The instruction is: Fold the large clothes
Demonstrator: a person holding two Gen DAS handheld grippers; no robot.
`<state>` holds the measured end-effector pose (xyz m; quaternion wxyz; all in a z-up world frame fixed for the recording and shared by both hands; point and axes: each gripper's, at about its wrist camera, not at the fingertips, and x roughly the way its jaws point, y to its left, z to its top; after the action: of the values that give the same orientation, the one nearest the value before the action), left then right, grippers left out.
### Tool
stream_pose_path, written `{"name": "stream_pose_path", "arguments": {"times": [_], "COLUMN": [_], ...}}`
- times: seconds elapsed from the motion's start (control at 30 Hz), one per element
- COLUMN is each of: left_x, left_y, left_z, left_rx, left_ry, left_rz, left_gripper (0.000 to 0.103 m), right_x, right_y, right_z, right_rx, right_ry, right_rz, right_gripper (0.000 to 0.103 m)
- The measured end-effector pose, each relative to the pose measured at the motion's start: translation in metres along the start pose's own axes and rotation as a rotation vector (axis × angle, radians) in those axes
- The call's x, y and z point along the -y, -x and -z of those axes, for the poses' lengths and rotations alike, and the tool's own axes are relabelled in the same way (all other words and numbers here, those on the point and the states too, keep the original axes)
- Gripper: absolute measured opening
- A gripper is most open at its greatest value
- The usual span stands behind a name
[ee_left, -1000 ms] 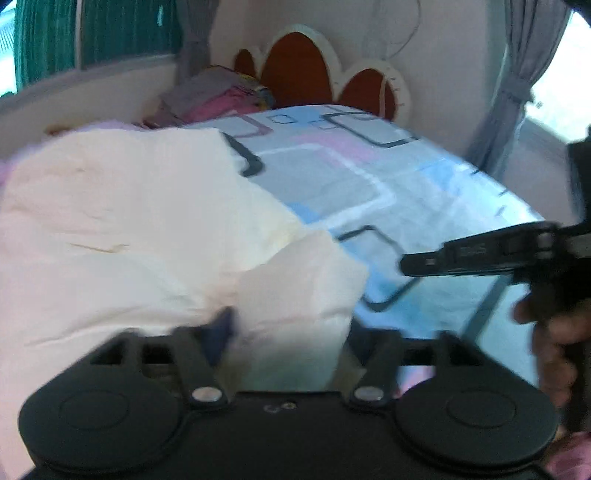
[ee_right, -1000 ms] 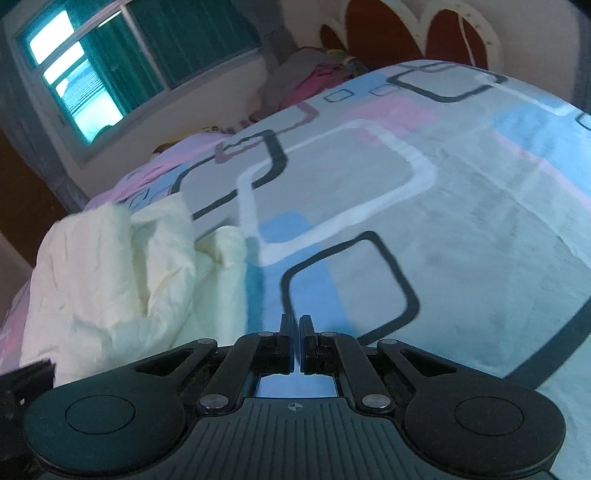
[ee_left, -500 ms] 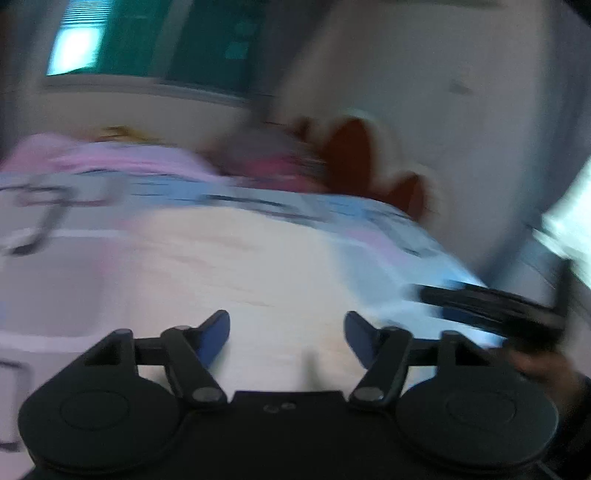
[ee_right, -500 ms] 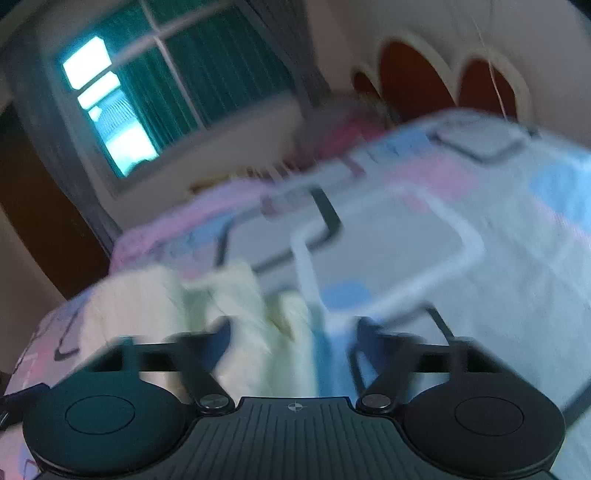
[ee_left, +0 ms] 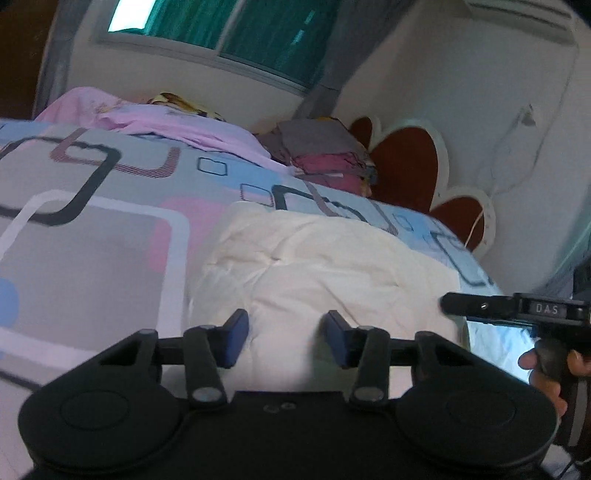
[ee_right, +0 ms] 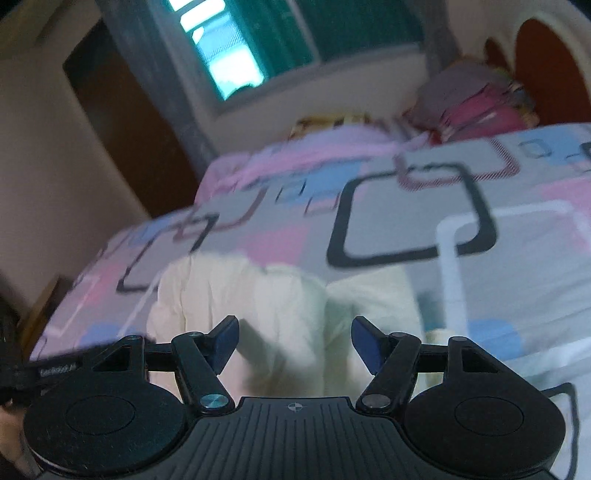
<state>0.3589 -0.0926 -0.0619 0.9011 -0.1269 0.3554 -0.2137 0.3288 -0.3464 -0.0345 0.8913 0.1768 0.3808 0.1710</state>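
A cream garment (ee_left: 325, 266) lies bunched on the patterned bed sheet (ee_left: 92, 236). My left gripper (ee_left: 286, 339) is open and empty, its blue pads just above the garment's near edge. The right gripper shows from the side at the right edge of the left wrist view (ee_left: 517, 308), held in a hand. In the right wrist view the same garment (ee_right: 280, 317) lies in folds straight ahead. My right gripper (ee_right: 295, 343) is open and empty just above it.
A stack of folded clothes (ee_left: 328, 155) and a pink blanket (ee_left: 166, 122) lie at the bed's far end by the red headboard (ee_left: 410, 166). A window with green curtains (ee_left: 229, 29) is behind. A brown door (ee_right: 122, 122) is on the left.
My left gripper has let go of the cream garment and opened. My right gripper has opened from shut. Both have swung left, and the garment now lies flatter on the bed.
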Motion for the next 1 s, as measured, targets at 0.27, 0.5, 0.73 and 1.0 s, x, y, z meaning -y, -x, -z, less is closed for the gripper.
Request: {"name": "stream_pose_path", "arguments": {"times": [0.27,0.5,0.73,1.0], "left_x": [0.033,0.062,0.066,0.059], "left_y": [-0.01,-0.038,-0.08,-0.072], "left_z": [0.002,0.005,0.015,0.013], "left_rx": [-0.022,-0.091,-0.199,-0.218], "left_ry": [-0.172,-0.346,-0.393,-0.364], "left_rz": [-0.028,-0.05,-0.065,-0.052], "left_gripper": [0.044,0.044,0.046,0.044], "right_x": [-0.008,0.007,0.039,0.043], "right_y": [0.017,0.003,-0.016,0.005], "right_z": [0.031,0.062,0.082,0.072], "right_rx": [0.052,0.005,-0.025,-0.001], "right_ry": [0.024,-0.038,-0.132,-0.192], "right_rz": [0.129,0.258,0.242,0.236], "right_gripper": [0.017,0.017,0.017,0.029]}}
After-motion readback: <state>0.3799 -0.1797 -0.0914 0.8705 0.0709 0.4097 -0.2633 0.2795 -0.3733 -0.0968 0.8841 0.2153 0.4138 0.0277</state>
